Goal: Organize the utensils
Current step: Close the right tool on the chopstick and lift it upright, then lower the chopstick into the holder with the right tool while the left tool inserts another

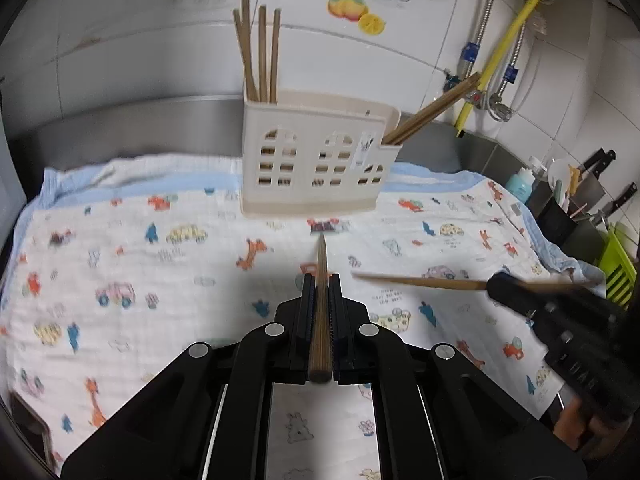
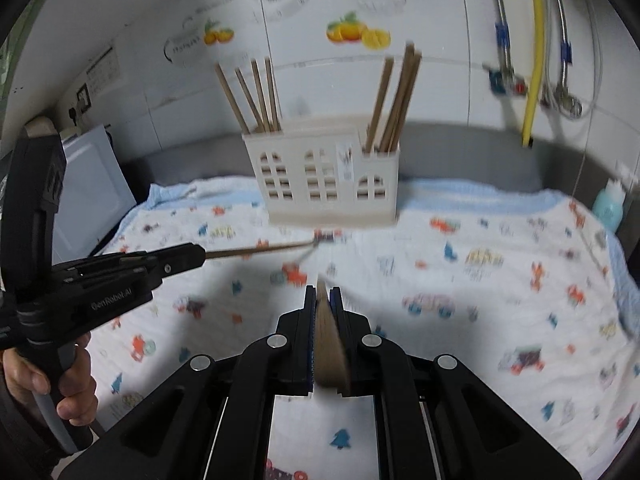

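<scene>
A cream utensil holder [image 1: 316, 160] with arched cut-outs stands on the patterned cloth; it also shows in the right wrist view [image 2: 328, 184]. Several wooden chopsticks stand in its left compartment [image 1: 258, 52] and several lean in its right one [image 1: 432, 110]. My left gripper [image 1: 321, 280] is shut on a wooden chopstick [image 1: 321, 312] that points at the holder. My right gripper [image 2: 323, 292] is shut on another wooden chopstick [image 2: 330, 344]; in the left wrist view that chopstick [image 1: 420, 280] juts leftward from the right gripper [image 1: 494, 284]. Both hover above the cloth, short of the holder.
A cartoon-print cloth [image 1: 160, 264] covers the steel counter. A tiled wall with fruit stickers [image 1: 354, 10], a yellow hose [image 1: 508, 36] and valves is behind. A blue bottle [image 1: 520, 182], knives [image 1: 600, 164] and a green rack [image 1: 618, 268] are at the right. A white appliance [image 2: 92, 196] stands at the left.
</scene>
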### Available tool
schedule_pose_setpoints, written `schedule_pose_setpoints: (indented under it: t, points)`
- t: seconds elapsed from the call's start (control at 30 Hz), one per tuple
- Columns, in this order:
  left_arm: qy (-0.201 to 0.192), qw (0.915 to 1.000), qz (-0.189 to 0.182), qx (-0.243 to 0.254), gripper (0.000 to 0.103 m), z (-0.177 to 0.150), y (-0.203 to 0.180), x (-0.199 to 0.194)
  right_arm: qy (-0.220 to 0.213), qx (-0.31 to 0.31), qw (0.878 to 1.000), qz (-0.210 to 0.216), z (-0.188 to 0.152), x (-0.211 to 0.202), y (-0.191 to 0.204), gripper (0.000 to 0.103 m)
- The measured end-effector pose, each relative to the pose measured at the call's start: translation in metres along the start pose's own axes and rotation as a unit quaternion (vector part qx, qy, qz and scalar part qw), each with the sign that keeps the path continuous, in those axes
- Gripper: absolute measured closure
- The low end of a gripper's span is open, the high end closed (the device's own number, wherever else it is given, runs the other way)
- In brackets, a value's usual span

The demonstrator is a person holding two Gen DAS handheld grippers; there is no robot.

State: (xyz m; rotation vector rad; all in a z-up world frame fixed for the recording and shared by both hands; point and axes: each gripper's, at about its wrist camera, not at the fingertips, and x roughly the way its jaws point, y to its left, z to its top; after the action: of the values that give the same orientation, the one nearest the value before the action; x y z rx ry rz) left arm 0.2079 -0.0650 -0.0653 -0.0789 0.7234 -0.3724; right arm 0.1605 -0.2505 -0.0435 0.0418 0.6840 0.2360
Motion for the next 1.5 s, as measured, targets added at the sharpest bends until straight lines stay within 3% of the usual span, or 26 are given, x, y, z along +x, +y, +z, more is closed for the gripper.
schedule_pose_setpoints:
  t: [0.43,0.8,1.23,1.5]
  points:
    - [-0.034,0.9986,-0.005,0.040,0.098,0.054,-0.006,-0.026,-0.026,-0.047,0.998,0.032,0.090,-0.028,-0.004,0.096]
    - [-0.077,0.9950,-0.004,0.063,0.098,0.118,-0.016,-0.045,-0.035,-0.070,0.997,0.009,0.166,-0.028,-0.019,0.096]
    - [-0.169,0.9826,0.039,0.065,0.098,0.210,-0.021,-0.053,-0.011,-0.077,0.997,-0.013,0.194,0.006,-0.037,0.096]
    - [-0.168,0.9811,0.074,0.062,0.098,0.222,-0.015,-0.020,0.013,-0.086,0.996,-0.012,0.198,0.027,-0.041,0.096]
